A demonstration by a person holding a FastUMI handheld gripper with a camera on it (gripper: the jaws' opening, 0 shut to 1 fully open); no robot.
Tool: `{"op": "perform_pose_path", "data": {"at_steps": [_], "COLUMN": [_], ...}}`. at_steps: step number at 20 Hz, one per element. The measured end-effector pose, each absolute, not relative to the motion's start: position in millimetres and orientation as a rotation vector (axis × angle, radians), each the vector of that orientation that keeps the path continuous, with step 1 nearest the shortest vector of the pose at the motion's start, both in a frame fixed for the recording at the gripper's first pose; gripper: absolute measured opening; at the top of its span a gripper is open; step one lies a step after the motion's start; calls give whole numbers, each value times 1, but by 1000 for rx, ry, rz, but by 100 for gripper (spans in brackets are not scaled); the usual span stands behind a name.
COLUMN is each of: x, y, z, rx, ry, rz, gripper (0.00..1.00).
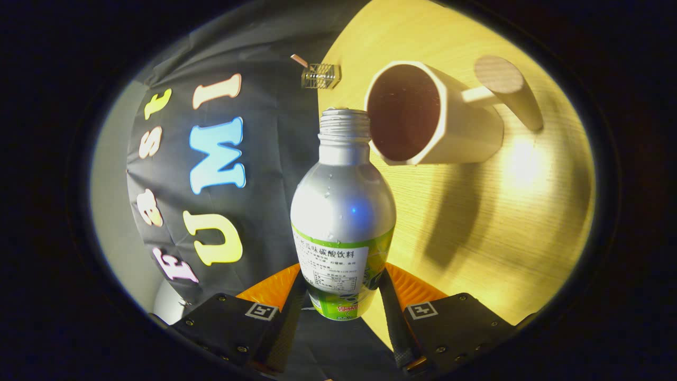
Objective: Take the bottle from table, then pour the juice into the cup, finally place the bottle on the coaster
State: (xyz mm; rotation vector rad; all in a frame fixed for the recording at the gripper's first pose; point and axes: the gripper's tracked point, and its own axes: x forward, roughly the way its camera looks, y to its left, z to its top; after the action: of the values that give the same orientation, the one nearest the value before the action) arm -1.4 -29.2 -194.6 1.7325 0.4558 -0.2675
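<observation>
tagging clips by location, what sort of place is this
Probably a staged recording booth, not a real kitchen: a black cloth wall backs a bare wooden table, holding a cup and coaster. The gripper is shut on the bottle.

Tongs [342, 296] closed onto the bottle [342, 211], one finger pressed to each side of its lower body near the label. Both fingers [288, 323] run forward in parallel, with the bottle's base seated between them close to their roots. Ribbed pads [272, 288] sit flared outward behind the contact. The tongs are rolled over sideways, so the worktop [476, 222] stands as a near-vertical plane on one side. Held aloft, touching nothing but the bottle.
</observation>
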Motion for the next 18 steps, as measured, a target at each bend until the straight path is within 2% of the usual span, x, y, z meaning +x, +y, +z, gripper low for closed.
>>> {"op": "perform_pose_path", "data": {"at_steps": [18], "x": [-2], "y": [-14], "z": [-179], "rx": [1957], "ry": [555], "rz": [-219], "gripper": [74]}}
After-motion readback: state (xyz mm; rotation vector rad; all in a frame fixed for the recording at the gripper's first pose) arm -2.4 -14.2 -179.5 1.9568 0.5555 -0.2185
